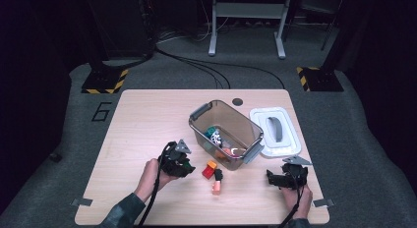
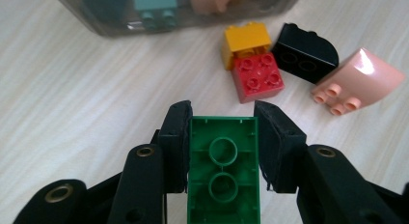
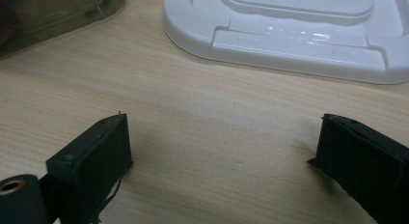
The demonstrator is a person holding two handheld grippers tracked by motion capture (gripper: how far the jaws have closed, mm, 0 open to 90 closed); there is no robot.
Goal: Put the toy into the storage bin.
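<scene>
Beside the clear bin (image 1: 225, 133) of bricks, left fingers (image 2: 176, 137) clamp a green brick (image 2: 223, 166); right fingers (image 3: 91, 156) gape wide

You have a green brick (image 2: 223, 166) clamped between your left gripper's (image 2: 221, 113) pads, underside facing the camera, its two hollow tubes and thin walls showing. It is a two-by-four style rectangular block, held lengthwise along the jaws, above the wooden table, just short of the red brick (image 2: 257, 77) and its neighbours.
</scene>
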